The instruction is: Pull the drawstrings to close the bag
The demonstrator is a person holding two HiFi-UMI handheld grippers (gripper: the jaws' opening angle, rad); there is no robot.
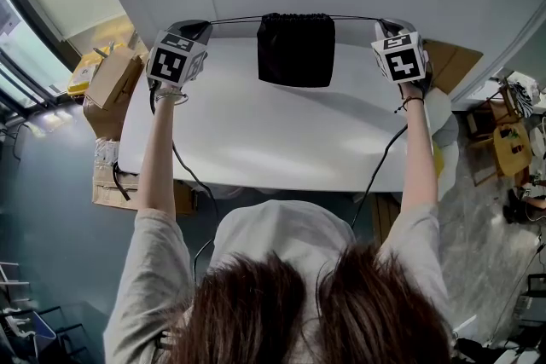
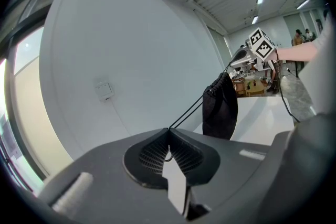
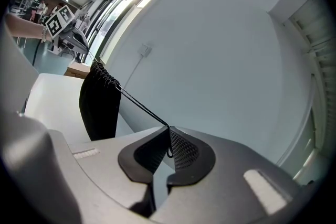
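Note:
A black drawstring bag (image 1: 296, 49) hangs above the white table (image 1: 256, 141), its gathered mouth at the top. Two taut black drawstrings run out from the mouth, one to each side. My left gripper (image 1: 207, 23) is shut on the left drawstring (image 2: 191, 111), which leads across to the bag (image 2: 220, 107). My right gripper (image 1: 383, 21) is shut on the right drawstring (image 3: 142, 106), stretched from the bag (image 3: 100, 107). In each gripper view the cord ends pinched at the meeting pads. The opposite gripper's marker cube (image 2: 261, 44) shows beyond the bag.
A white wall rises right behind the table's far edge. Cardboard boxes (image 1: 111, 81) stand on the floor to the left, more boxes and clutter (image 1: 503, 141) to the right. A black cable (image 1: 375, 175) trails from the right gripper over the table's near edge.

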